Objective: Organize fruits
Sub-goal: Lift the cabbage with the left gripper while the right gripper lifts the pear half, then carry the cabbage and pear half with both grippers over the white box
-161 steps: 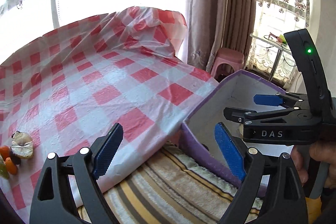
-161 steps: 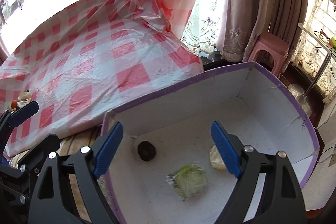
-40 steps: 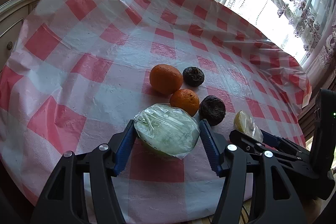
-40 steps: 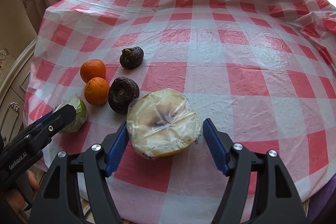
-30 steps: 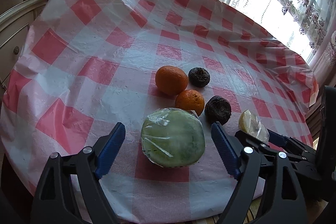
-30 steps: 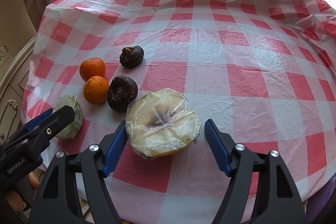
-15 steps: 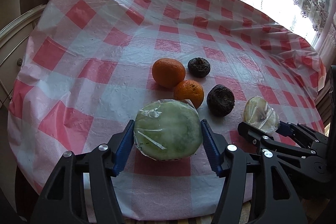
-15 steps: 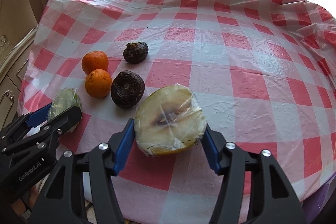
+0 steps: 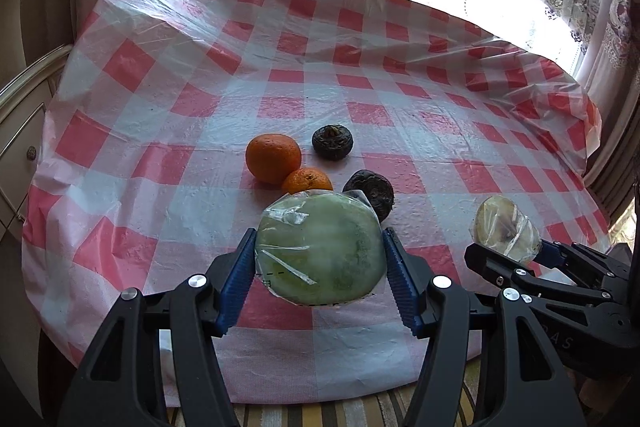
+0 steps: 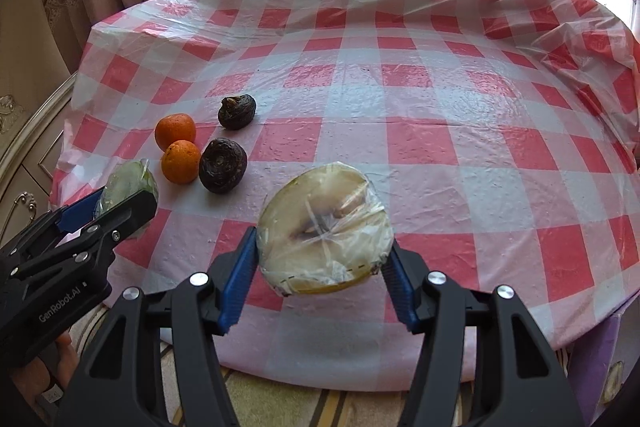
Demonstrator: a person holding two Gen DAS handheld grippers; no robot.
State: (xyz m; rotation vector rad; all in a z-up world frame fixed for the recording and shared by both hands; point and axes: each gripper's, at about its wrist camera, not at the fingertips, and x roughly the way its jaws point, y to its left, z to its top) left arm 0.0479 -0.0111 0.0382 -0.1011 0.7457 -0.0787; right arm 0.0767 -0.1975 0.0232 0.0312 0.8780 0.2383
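My left gripper (image 9: 320,275) is shut on a plastic-wrapped green fruit half (image 9: 320,247) and holds it above the table's near edge. My right gripper (image 10: 322,275) is shut on a plastic-wrapped yellow fruit half (image 10: 324,239), also lifted. Each shows in the other's view: the yellow half (image 9: 504,231) at the right, the green half (image 10: 126,189) at the left. On the red-checked tablecloth (image 9: 360,87) lie two oranges (image 9: 273,158) (image 9: 307,181) and two dark wrinkled fruits (image 9: 332,142) (image 9: 370,189).
A cream cabinet (image 9: 16,115) stands left of the table. Curtains and a bright window are behind it. A purple box corner (image 10: 600,367) shows at the lower right of the right wrist view. A striped cloth (image 10: 280,403) lies below the table edge.
Both grippers have closed on their wrapped fruit halves and lifted them off the cloth, pulling back from the table. The oranges and dark fruits have not moved.
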